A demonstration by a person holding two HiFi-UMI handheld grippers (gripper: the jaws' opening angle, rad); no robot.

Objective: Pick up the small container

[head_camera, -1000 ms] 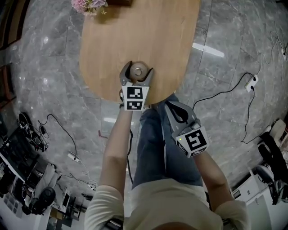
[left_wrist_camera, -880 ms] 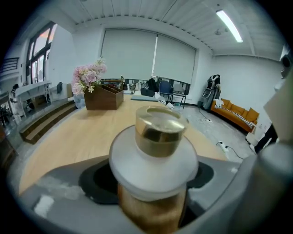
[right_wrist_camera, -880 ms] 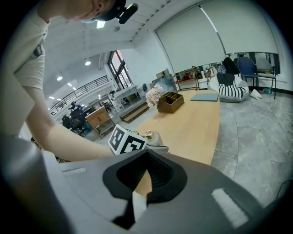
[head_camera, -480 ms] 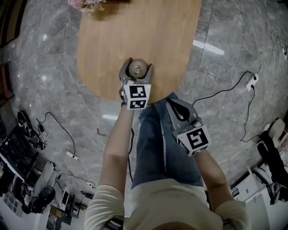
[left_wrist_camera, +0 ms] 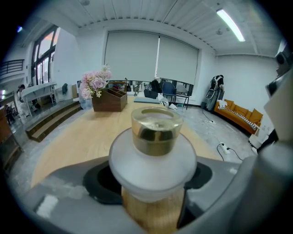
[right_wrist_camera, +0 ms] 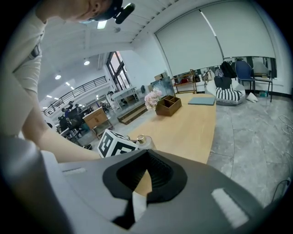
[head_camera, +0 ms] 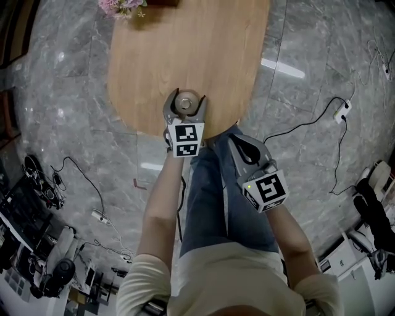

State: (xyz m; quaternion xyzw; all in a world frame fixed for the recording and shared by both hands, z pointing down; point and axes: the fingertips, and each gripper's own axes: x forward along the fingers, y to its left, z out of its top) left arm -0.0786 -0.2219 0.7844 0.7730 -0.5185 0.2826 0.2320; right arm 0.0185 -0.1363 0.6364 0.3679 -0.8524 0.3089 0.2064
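The small container [head_camera: 187, 102] is a frosted white jar with a gold cap, standing near the front edge of the oval wooden table [head_camera: 203, 43]. My left gripper [head_camera: 187, 94] reaches over that edge, and its grey jaws hug the jar's wide body on both sides. In the left gripper view the small container [left_wrist_camera: 153, 151] fills the middle, with its body pressed into the dark pads [left_wrist_camera: 98, 180]. I cannot tell whether it has left the tabletop. My right gripper [head_camera: 245, 150] hangs shut and empty over the person's thigh, off the table. Its view shows the small container [right_wrist_camera: 139, 140] beside the left marker cube.
Pink flowers [head_camera: 120, 6] and a wooden box [left_wrist_camera: 109, 99] stand at the table's far end. The person's jeans-clad legs [head_camera: 207, 197] are below the table edge. A power strip [head_camera: 342, 114] and cables lie on the marble floor at right, with more gear at lower left.
The left gripper's jaws have drawn in around the container. The gripper sits slightly lower in the head view. The right gripper has hardly moved.
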